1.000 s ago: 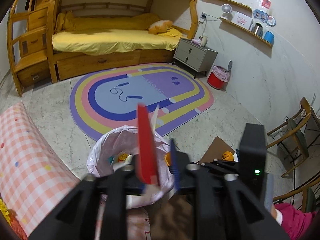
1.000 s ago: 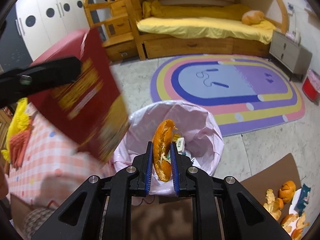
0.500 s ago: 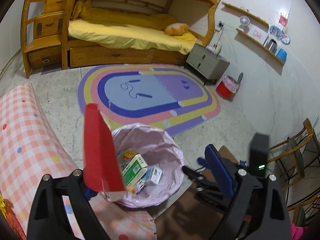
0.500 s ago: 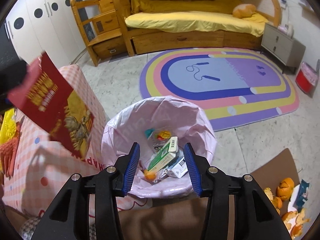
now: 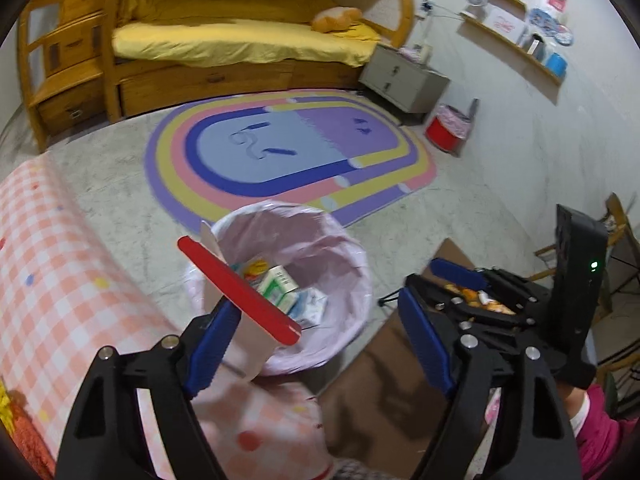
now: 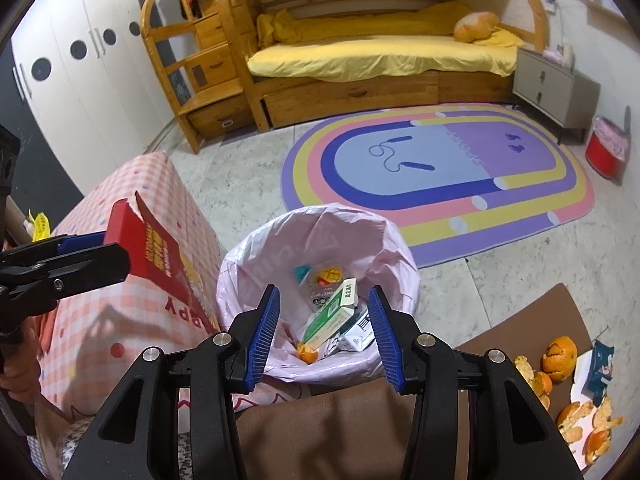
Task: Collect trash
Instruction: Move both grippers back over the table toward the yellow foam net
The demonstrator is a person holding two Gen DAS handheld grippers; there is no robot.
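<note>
A bin lined with a pink bag (image 5: 340,248) (image 6: 332,220) stands on the floor, holding small cartons (image 6: 332,312) and a piece of orange peel (image 6: 307,354). My left gripper (image 5: 316,328) is open wide; a flat red box (image 5: 240,292) (image 6: 160,252) rests against its left finger, tilted over the bin's left rim. My right gripper (image 6: 324,328) is open and empty right above the bin. It shows in the left wrist view (image 5: 460,276) at the right.
A pink checked cloth (image 5: 48,272) (image 6: 120,320) covers the surface left of the bin. More orange peel (image 6: 560,364) lies on a brown table (image 6: 532,320) at the right. A rainbow rug (image 6: 436,164), a wooden bunk bed (image 6: 360,52), a grey nightstand (image 6: 552,88) and a red bin (image 6: 604,148) stand beyond.
My right gripper opened and dropped the orange peel into the bin. My left gripper opened wide; the red box has tilted over toward the bin.
</note>
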